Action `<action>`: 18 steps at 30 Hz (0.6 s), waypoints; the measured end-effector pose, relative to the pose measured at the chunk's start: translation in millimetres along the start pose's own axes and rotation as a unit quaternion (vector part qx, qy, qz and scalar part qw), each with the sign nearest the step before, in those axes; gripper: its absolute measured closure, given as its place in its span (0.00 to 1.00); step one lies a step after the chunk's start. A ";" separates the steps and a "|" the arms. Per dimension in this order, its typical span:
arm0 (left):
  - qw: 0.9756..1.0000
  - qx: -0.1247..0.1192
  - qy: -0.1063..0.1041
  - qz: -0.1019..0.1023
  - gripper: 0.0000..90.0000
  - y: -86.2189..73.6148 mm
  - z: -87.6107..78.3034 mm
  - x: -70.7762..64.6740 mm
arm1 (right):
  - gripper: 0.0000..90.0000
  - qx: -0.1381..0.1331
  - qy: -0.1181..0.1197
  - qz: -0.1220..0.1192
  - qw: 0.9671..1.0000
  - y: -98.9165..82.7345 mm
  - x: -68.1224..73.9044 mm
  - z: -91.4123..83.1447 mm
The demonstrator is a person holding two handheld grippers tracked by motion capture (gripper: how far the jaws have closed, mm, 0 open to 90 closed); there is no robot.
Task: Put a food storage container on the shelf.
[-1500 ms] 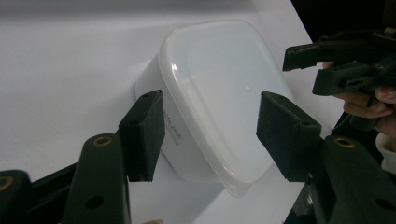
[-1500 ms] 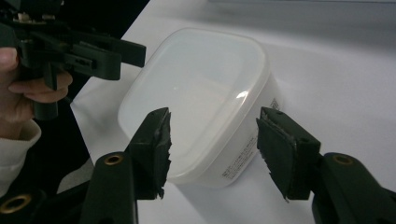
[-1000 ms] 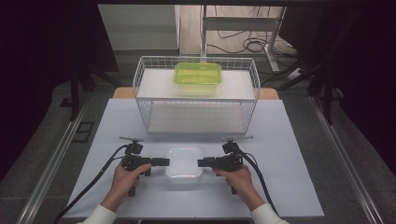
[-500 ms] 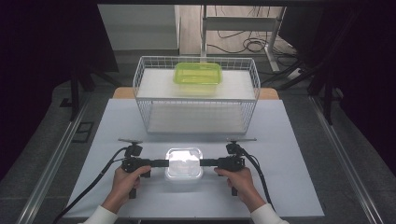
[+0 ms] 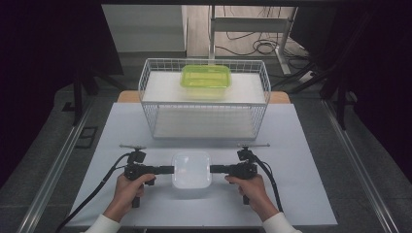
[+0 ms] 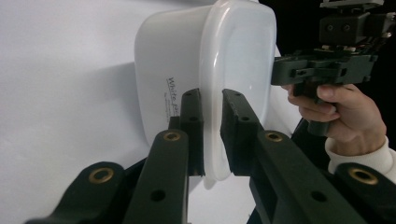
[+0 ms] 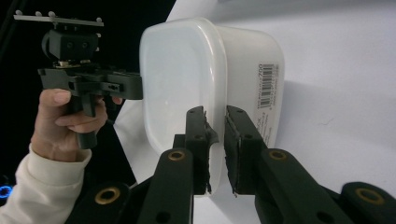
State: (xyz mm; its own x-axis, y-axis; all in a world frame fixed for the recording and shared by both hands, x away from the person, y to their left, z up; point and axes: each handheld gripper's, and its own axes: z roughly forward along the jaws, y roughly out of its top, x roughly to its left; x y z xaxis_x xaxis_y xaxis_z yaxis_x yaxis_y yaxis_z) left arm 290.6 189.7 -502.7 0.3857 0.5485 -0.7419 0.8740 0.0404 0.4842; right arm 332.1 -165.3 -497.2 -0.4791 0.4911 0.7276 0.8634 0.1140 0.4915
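Note:
A white lidded plastic container (image 5: 192, 169) sits on the white table mat near the front edge. My left gripper (image 5: 171, 170) reaches it from the left and my right gripper (image 5: 212, 169) from the right, each held level in a hand. In the left gripper view the jaws have just been closing, and the left gripper (image 6: 210, 95) now pinches the rim of the container (image 6: 210, 60). In the right gripper view the right gripper (image 7: 215, 112) has likewise just been closing and clamps the opposite rim of the container (image 7: 187, 70). Each view shows the other gripper beyond the box.
A white wire basket (image 5: 204, 104) stands behind the container at the table's middle back. A green lidded box (image 5: 205, 78) lies on its upper shelf. Black cables trail from both grippers toward the front corners. Bare mat (image 5: 301, 194) lies to either side.
Both pairs of jaws have narrowed onto the container's rim. The hands and the container have hardly shifted.

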 end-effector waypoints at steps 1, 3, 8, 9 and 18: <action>1.000 0.002 0.001 0.002 0.89 0.0 -0.2 -0.5 | 0.88 -0.001 -0.003 -0.004 1.000 0.0 0.5 -0.2; 1.000 0.001 0.002 0.002 0.89 0.0 -0.8 -0.8 | 0.88 -0.002 -0.002 -0.009 1.000 -0.1 0.6 -0.3; 1.000 -0.007 0.000 0.008 0.89 0.8 -4.5 -4.8 | 0.88 -0.006 0.002 -0.019 1.000 1.2 3.6 -2.1; 1.000 -0.008 -0.001 0.011 0.89 1.2 -5.7 -5.4 | 0.88 -0.008 0.003 -0.022 1.000 1.6 5.0 -2.8; 0.999 -0.025 0.004 0.046 0.89 5.7 -14.1 -22.3 | 0.88 -0.028 0.007 -0.059 0.998 5.9 17.5 -11.6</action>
State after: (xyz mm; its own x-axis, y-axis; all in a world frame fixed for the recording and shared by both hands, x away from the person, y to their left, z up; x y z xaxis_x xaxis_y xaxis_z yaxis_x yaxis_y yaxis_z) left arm 282.8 189.4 -476.8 0.4616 0.5589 -0.6889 0.8185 0.0311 0.5736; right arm 327.0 -166.1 -476.0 -0.5786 0.4657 0.6695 0.7914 0.1223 0.5989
